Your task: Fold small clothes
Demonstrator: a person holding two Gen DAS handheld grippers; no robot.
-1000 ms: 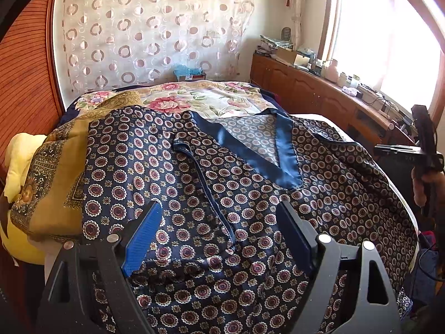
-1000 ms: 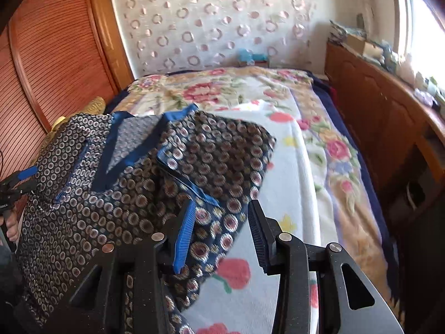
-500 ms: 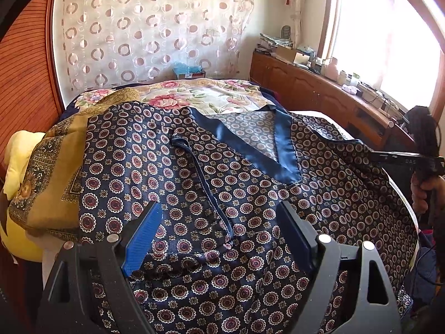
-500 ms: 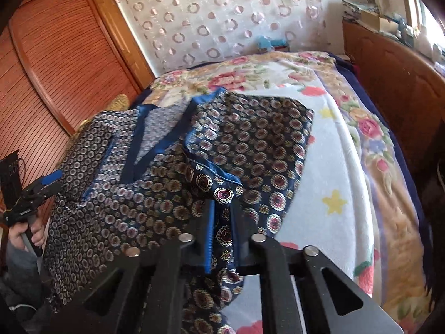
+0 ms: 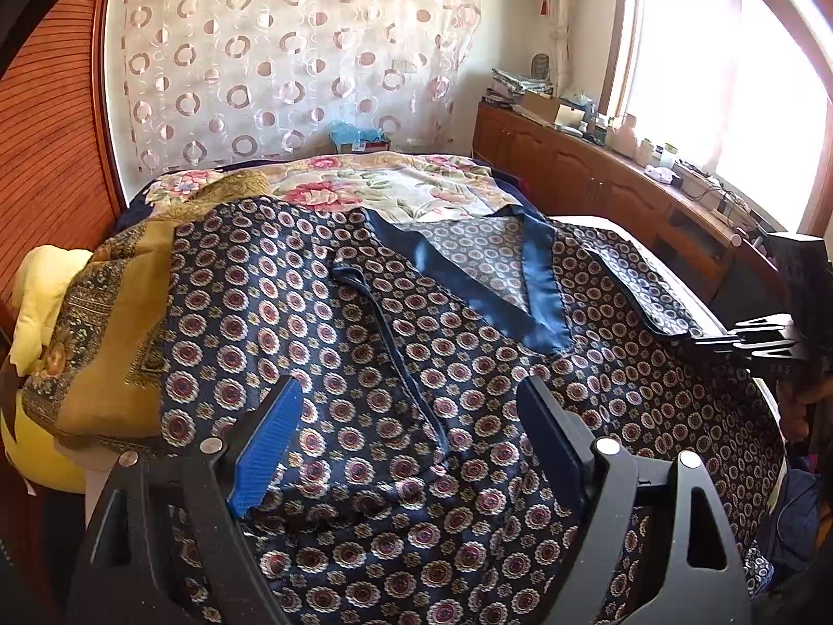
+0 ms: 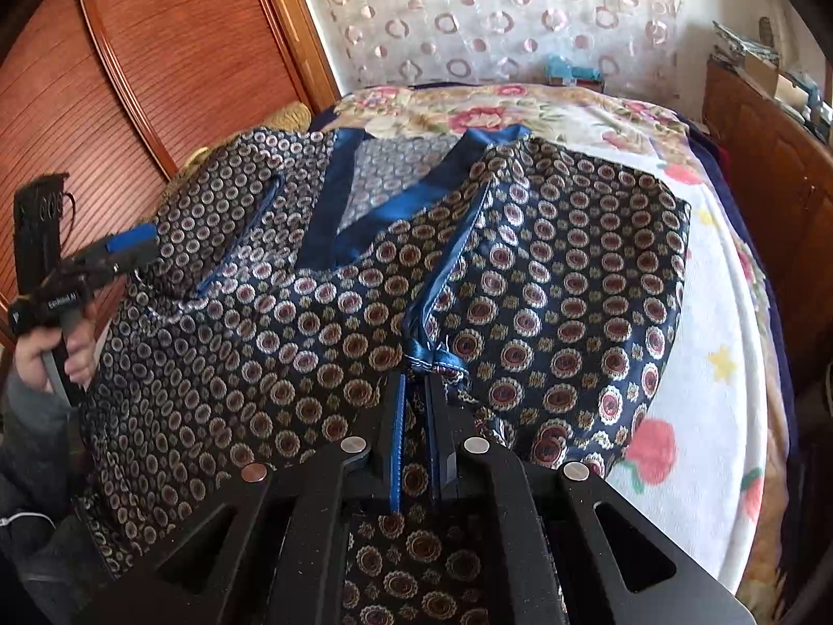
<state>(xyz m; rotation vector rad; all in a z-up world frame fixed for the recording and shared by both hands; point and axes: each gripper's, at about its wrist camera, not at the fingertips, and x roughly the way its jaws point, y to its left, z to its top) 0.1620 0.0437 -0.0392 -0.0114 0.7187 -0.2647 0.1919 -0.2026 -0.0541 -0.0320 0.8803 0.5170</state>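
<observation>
A navy top (image 5: 364, 344) with a round medallion print and a blue satin collar lies spread over the bed. My left gripper (image 5: 408, 388) hovers open just above its near part, with nothing between its fingers. In the right wrist view, the same top (image 6: 562, 271) fills the middle of the frame. My right gripper (image 6: 414, 377) is shut on its blue-trimmed sleeve edge (image 6: 432, 357), which bunches at the fingertips. The left gripper (image 6: 125, 247) shows at the far left, held by a hand.
A mustard patterned cloth (image 5: 104, 323) and a yellow pillow (image 5: 41, 286) lie along the bed's left side. The floral bedspread (image 5: 395, 187) stretches behind the top. Wooden cabinets (image 5: 598, 182) run along the right, and a wooden wardrobe (image 6: 156, 52) stands on the left.
My right gripper closed on the sleeve's trimmed edge and drew it over the top, towards the middle. The left gripper stayed open and still.
</observation>
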